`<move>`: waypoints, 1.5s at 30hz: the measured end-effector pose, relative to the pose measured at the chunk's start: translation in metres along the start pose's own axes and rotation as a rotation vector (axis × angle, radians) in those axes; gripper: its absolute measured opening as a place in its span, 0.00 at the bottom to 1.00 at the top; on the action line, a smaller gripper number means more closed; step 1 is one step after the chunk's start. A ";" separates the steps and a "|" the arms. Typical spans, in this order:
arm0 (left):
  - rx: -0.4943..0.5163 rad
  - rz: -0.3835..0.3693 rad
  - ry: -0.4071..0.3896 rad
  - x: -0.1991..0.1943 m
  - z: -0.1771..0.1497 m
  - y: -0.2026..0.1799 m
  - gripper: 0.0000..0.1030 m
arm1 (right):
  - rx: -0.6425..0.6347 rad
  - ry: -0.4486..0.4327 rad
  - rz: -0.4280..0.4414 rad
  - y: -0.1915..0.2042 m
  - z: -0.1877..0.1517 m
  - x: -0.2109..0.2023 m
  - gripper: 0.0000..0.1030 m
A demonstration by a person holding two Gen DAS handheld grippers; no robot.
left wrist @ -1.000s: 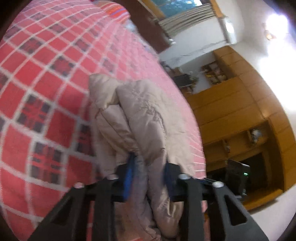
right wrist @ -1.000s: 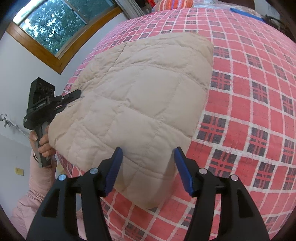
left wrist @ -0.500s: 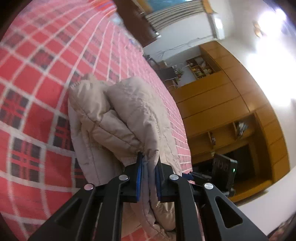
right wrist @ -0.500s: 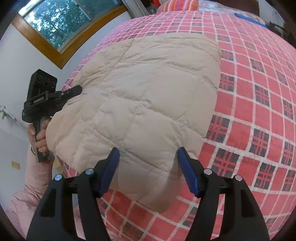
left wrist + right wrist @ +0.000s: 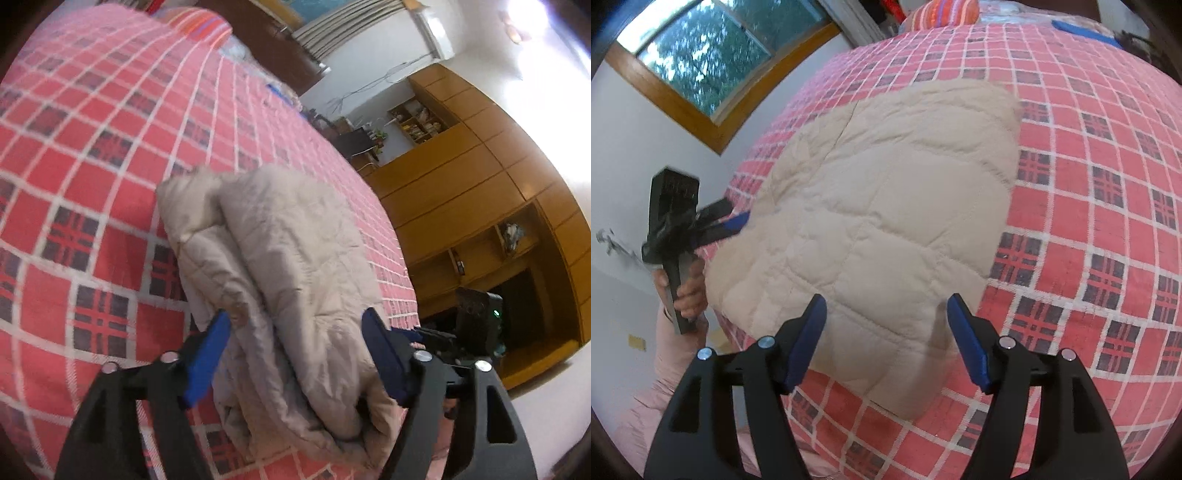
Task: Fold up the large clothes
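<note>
The left tool point(image 5: 295, 354) is standing wide apart, its blue fingers point(image 5: 205, 358) straddling the near edge of the beige quilted jacket point(image 5: 295, 266) without pinching it; the folded layers are bulging up between the two pads. Just ahead of this tool the jacket is lying folded into a thick bundle on the bed point(image 5: 92, 155), whose cover is showing a red, white and dark check. Off to this tool's right, past the jacket's edge, the right tool is showing as a black body with a small green light. Farther ahead and to the right, wooden cabinets point(image 5: 480, 192) are lining the wall, with open shelves among them.

The right tool point(image 5: 886, 339) is also gaping, its blue fingers point(image 5: 807, 343) hanging over the nearest corner of the jacket point(image 5: 879, 206), gripping nothing. Directly ahead of it the jacket is spreading out as a broad, flat quilted panel on the checked bed point(image 5: 1108, 184). To this tool's left, a hand point(image 5: 689, 295) in a pink sleeve is holding the left tool point(image 5: 738, 221) at the jacket's side edge; from here its fingertips are lying against the fabric. Farther off to the upper left a wood-framed window point(image 5: 701, 62) is showing green trees, and at the far end of the bed an orange striped pillow point(image 5: 942, 11) is lying.
</note>
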State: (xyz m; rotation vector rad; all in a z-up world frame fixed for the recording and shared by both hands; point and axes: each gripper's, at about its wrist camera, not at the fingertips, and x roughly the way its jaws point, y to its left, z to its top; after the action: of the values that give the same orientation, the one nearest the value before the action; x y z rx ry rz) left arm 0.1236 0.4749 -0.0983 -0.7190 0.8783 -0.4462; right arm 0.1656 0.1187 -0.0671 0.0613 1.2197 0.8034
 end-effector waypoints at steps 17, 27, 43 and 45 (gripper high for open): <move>-0.004 0.016 0.012 0.017 0.007 0.004 0.80 | 0.160 -0.032 0.072 -0.046 0.001 -0.001 0.74; -0.041 0.045 0.107 0.055 0.002 0.023 0.84 | 0.183 -0.014 0.138 -0.051 0.004 0.017 0.80; -0.099 -0.083 0.093 0.084 -0.007 0.025 0.93 | 0.229 -0.005 0.252 -0.054 0.011 0.052 0.90; -0.076 -0.054 0.087 0.086 -0.011 0.018 0.80 | 0.213 -0.017 0.249 -0.051 0.010 0.050 0.83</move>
State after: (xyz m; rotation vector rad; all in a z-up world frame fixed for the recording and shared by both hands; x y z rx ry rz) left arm 0.1653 0.4297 -0.1620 -0.7989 0.9637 -0.4971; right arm 0.2061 0.1142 -0.1263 0.3994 1.2933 0.8827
